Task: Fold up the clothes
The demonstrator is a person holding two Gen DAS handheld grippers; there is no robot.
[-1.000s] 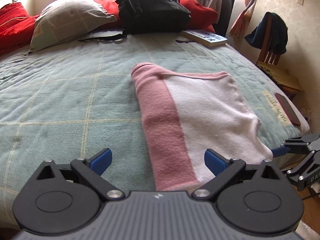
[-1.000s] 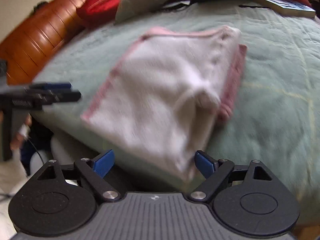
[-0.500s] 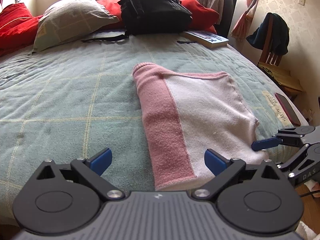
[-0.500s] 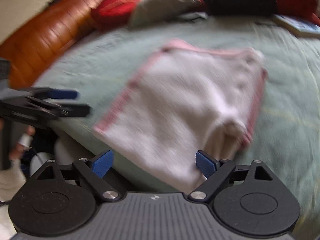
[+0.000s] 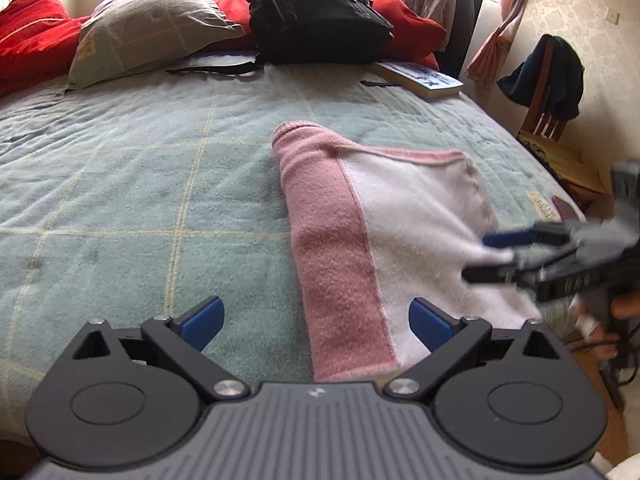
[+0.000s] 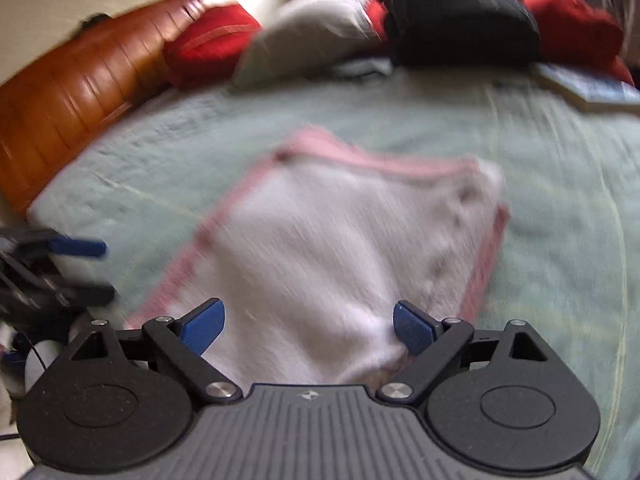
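A folded pink and white towel (image 5: 392, 232) lies flat on the green checked bedspread (image 5: 140, 200). My left gripper (image 5: 316, 318) is open over the towel's near pink edge, with nothing between its blue pads. My right gripper (image 6: 308, 326) is open too, low over the towel's (image 6: 340, 248) near white corner; that view is blurred by motion. In the left wrist view the right gripper (image 5: 496, 256) reaches in from the right over the towel's right corner. The left gripper (image 6: 80, 268) shows at the left edge of the right wrist view.
At the bed's head lie a grey pillow (image 5: 148, 36), red cushions (image 5: 28, 36), a black backpack (image 5: 316, 12) and a book (image 5: 420, 78). A wooden chair (image 5: 556, 120) with dark clothing stands right of the bed. An orange wooden board (image 6: 72, 92) runs along the far side.
The right gripper has moved forward and in over the towel's right corner. The left gripper has hardly moved. Both stay open, and the towel lies as before.
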